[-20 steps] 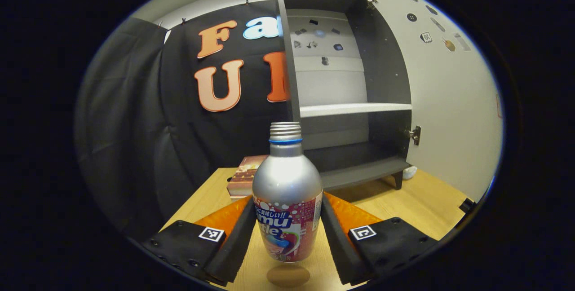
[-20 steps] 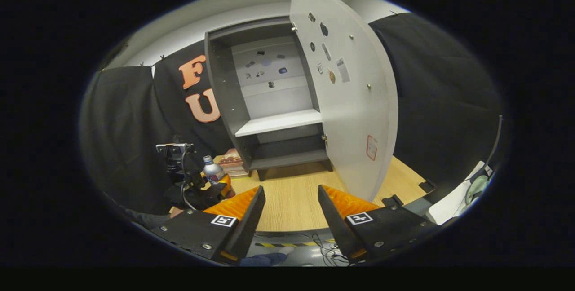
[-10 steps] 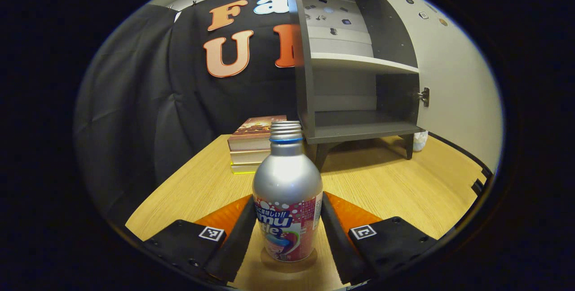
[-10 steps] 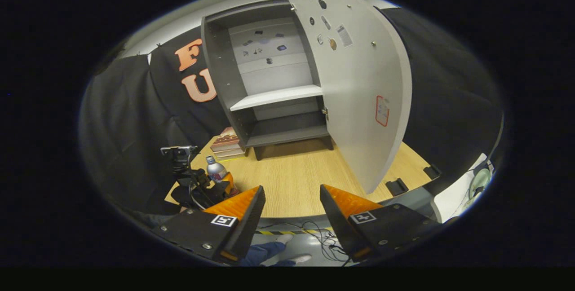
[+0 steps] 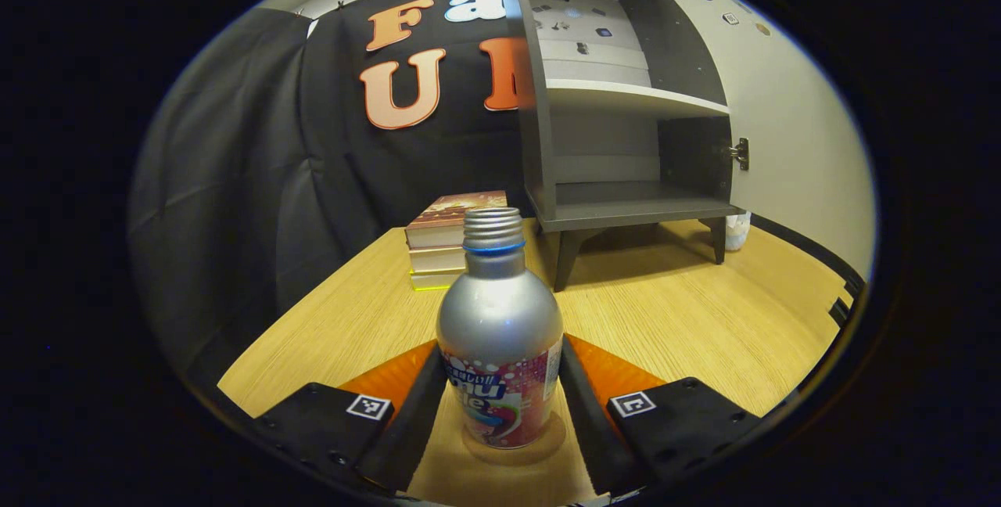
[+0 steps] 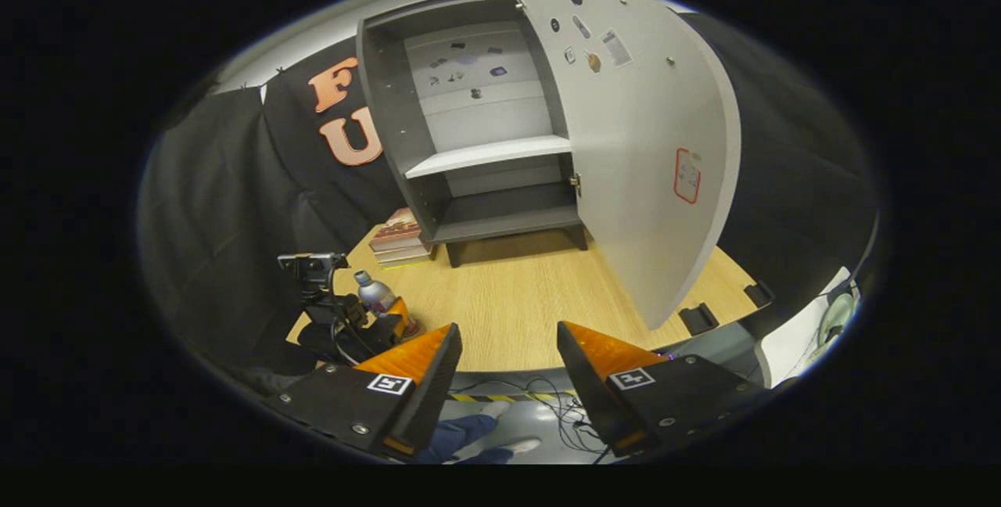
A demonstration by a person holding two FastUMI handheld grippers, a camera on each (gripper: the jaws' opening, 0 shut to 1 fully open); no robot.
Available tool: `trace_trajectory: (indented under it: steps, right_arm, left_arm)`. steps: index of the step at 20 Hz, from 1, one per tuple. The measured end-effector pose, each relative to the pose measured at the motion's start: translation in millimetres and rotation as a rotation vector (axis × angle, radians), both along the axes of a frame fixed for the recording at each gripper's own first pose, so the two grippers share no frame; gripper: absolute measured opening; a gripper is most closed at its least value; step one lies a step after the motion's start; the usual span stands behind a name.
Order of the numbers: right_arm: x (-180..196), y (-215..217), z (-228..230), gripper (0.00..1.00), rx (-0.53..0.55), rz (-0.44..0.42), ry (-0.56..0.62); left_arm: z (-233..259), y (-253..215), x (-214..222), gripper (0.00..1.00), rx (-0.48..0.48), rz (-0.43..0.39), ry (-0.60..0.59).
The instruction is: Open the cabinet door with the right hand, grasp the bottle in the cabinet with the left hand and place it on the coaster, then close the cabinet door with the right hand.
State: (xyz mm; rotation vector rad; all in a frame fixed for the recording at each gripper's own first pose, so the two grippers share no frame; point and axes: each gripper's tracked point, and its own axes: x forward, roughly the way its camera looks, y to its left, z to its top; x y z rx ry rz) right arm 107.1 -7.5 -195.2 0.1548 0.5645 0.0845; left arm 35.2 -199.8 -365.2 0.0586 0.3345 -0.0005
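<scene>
A silver bottle [image 5: 499, 335] with a red and blue label stands upright on a brown coaster [image 5: 550, 443] on the wooden table. My left gripper [image 5: 500, 405] is shut on its lower body, one finger against each side. In the right gripper view the bottle [image 6: 374, 293] and the left gripper [image 6: 391, 318] sit at the table's near left. The grey cabinet [image 5: 626, 147] is at the back, with its white door [image 6: 649, 163] swung wide open and its shelves bare. My right gripper [image 6: 508, 370] hovers open over the table's front edge with nothing between its fingers.
A stack of books [image 5: 447, 242] lies left of the cabinet's legs. Bare wooden table [image 5: 688, 319] stretches between the bottle and the cabinet. The open door overhangs the table's right side. Below the table's front edge are floor cables [image 6: 547, 405] and a person's shoe [image 6: 493, 411].
The left gripper has lowered the bottle, which hung above the coaster a second ago, onto the coaster. The right gripper has shifted only slightly and stays open.
</scene>
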Motion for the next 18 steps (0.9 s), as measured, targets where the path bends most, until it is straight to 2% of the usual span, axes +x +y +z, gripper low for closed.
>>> trace_trajectory:
  steps: [12,18]
  right_arm:
    - [-15.4,2.4,-3.8,0.77,0.011,0.001,0.012]
    - [-19.6,-0.5,-3.9,0.77,0.023,-0.009,0.009]
  left_arm:
    - [-0.1,0.9,-12.8,0.87,-0.024,0.007,0.03]
    - [9.4,-0.7,-15.7,0.95,-0.035,0.005,0.022]
